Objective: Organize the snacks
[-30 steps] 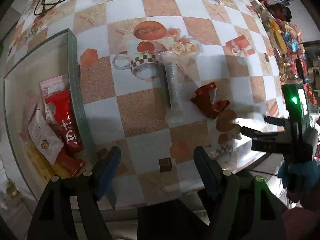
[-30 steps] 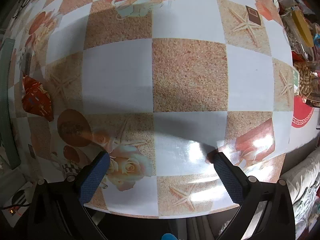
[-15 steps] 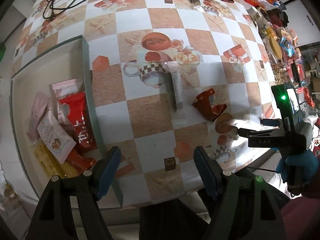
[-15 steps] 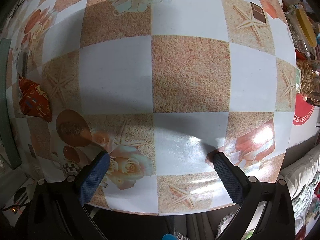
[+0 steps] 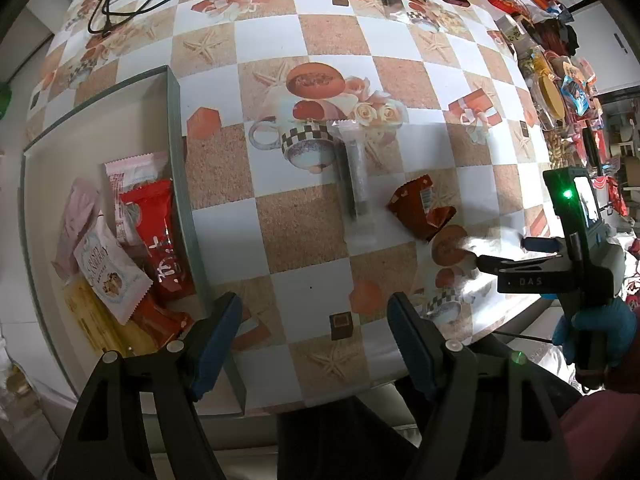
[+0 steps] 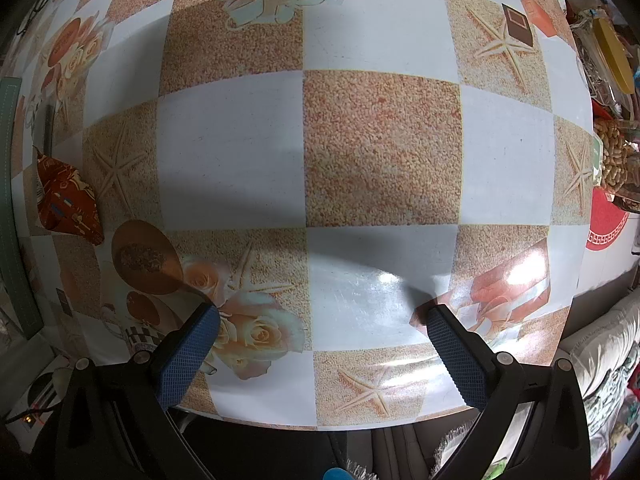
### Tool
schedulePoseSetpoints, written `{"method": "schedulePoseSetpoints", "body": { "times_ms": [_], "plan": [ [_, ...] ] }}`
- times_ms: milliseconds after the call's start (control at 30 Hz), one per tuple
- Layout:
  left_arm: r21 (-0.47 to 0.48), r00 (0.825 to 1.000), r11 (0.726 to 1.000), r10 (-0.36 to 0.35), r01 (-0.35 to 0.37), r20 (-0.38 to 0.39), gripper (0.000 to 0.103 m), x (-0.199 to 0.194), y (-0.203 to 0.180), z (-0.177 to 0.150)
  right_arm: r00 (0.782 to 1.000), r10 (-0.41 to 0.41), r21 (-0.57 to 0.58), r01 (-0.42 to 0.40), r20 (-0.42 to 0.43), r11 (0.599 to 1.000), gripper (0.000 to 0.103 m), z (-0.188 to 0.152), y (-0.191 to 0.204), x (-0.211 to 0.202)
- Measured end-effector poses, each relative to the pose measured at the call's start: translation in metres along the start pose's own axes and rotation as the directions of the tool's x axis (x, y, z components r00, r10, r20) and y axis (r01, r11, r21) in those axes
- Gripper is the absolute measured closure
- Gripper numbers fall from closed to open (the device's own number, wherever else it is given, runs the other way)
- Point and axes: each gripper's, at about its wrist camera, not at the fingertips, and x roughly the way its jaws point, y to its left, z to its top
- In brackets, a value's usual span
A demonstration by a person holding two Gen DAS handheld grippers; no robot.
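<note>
Both grippers empty, jaws apart: left (image 5: 314, 316), right (image 6: 320, 334). Red packet (image 5: 420, 210) loose on table (image 5: 304, 224), tray (image 5: 180, 184) alongside.

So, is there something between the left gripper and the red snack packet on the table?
Nothing visible blocks it. The left gripper is open and empty above bare tablecloth, and the red packet lies beyond it. The clear tube snack lies beside the packet, not in the path.

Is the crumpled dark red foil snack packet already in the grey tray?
No, the crumpled dark red foil snack packet lies on the checkered tablecloth, outside the grey tray.
</note>
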Motion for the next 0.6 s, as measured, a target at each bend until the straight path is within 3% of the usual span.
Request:
{"method": "schedulePoseSetpoints", "body": {
  "times_ms": [600],
  "plan": [
    [-0.03, 0.999, 0.999, -0.013, 0.012, -0.03, 0.025, 0.014, 0.005, 0.003, 1.0, 0.0, 0.001, 0.0, -0.02, 1.0, 0.0, 0.007, -0.001, 0.001]
  ]
}}
